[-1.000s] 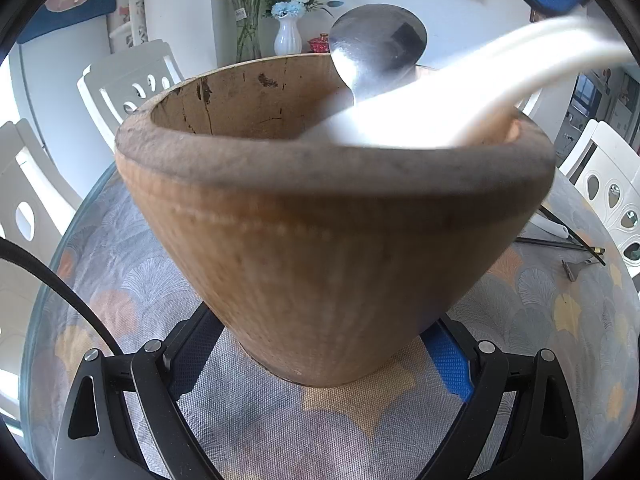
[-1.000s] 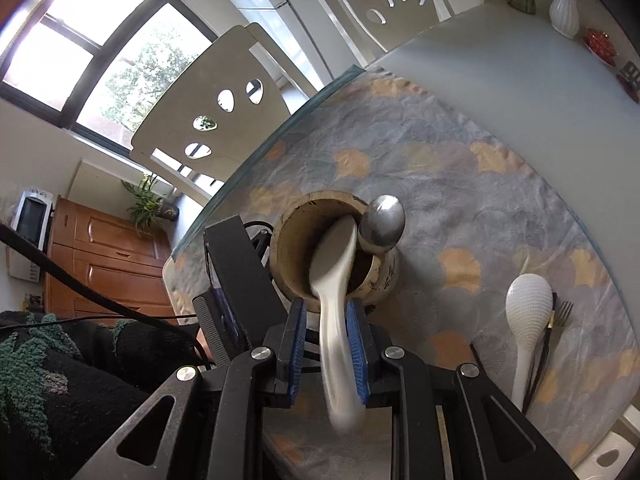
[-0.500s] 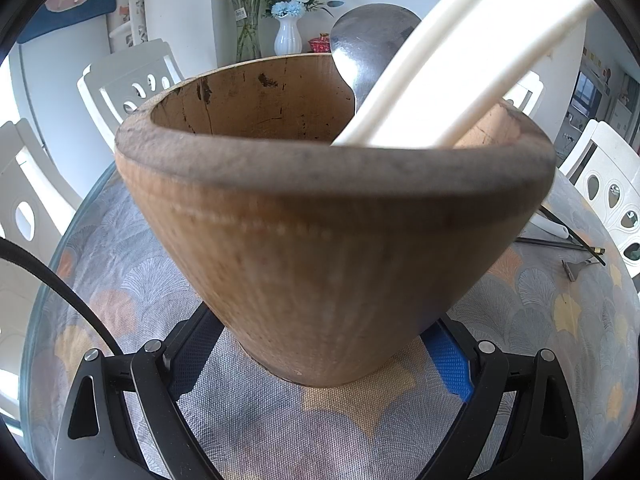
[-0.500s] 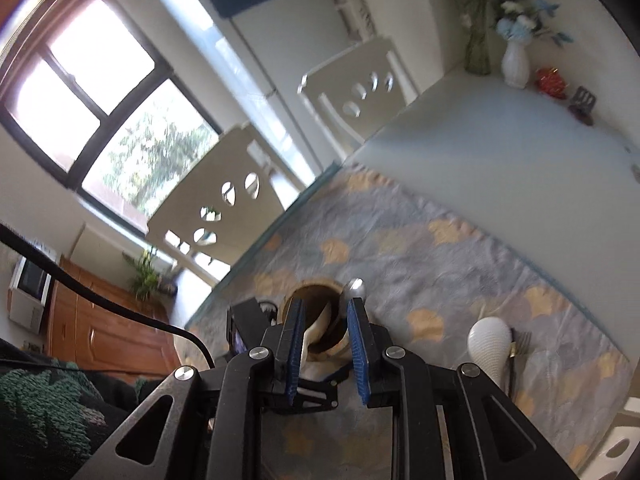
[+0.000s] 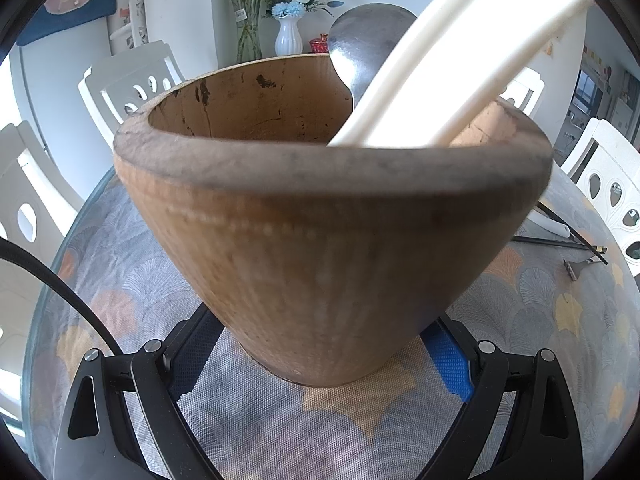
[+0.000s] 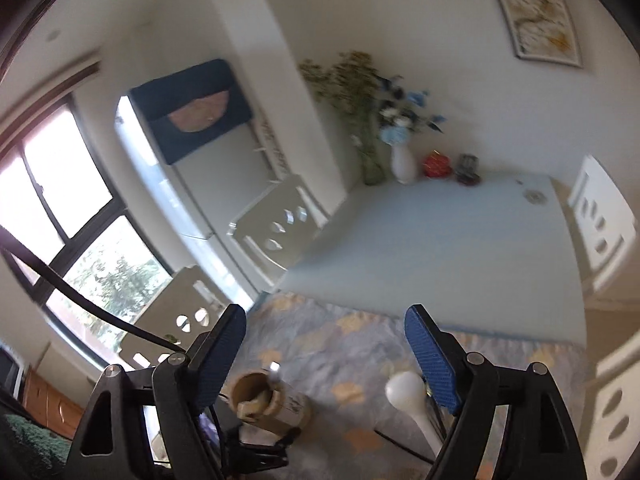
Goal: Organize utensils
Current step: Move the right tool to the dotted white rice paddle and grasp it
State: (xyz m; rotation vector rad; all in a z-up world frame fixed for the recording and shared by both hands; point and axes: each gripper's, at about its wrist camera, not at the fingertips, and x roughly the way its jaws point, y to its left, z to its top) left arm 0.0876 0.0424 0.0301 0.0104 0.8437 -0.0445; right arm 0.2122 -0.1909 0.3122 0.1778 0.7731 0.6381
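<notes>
Utensils are partly sorted: a white spoon [image 5: 460, 64] and a metal ladle [image 5: 364, 46] stand in the wooden holder [image 5: 332, 216], both leaning toward its right rim, while a white rice paddle [image 6: 408, 394], black chopsticks [image 5: 568, 240] and a small fork [image 5: 576, 266] lie on the patterned cloth of the surface [image 5: 560, 320], well off to the right.

The left gripper [image 5: 316, 364] has its jaws set on either side of the holder's base; the blue pads sit right against the wood, so I read it as steadying the holder. The right gripper [image 6: 326, 360] is up in the air with its jaws just spread wide and nothing between them, the white spoon released into the holder.

Risks as I see them: the two long handles weigh on one side, so if the left jaws let go early the holder could tip or skid on the cloth. The right-hand view is blurred, which suggests speed; a fast drop toward the paddle could knock it into the chopsticks, which lie just beside it, and send them rolling toward the surface's edge. Slim chopsticks may also slip from wide pads.
</notes>
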